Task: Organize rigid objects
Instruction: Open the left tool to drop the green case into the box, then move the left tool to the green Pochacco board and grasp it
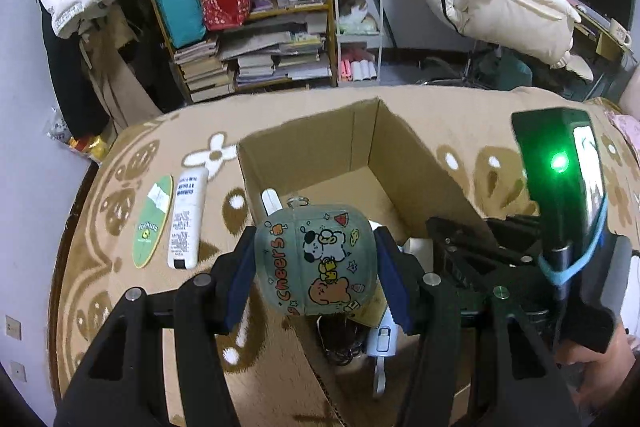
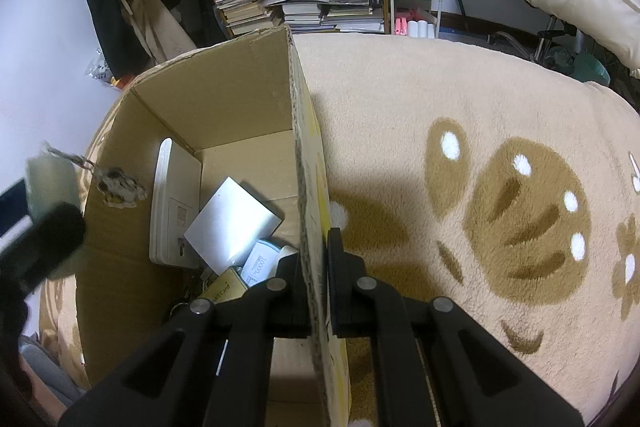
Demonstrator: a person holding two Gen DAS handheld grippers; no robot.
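Left wrist view: nearest, left gripper [image 1: 316,267] clamped on a green case [image 1: 318,263], rounded and glossy with cartoon stickers and "cheers" lettering, held above the near end of the box [image 1: 404,147]. Right wrist view: right gripper [image 2: 316,275] pinched onto the box's right wall, one finger inside, one outside, seemingly steadying it. Inside already: a white slab [image 2: 174,203] leaning on the left wall, a grey card [image 2: 232,223] tilted over it, a power bank [image 2: 262,265], a gold tin [image 2: 222,289], plus a dark tangle too murky to name. Judged well along, with the case next to drop. Farther left on the fleecy, patterned blanket [image 1: 460,115], well apart from the box: a white tube [image 1: 186,223] and a flat green oval [image 1: 154,221], side by side, not yet packed. Box plain corrugated cardboard, flaps up, stiff-looking.
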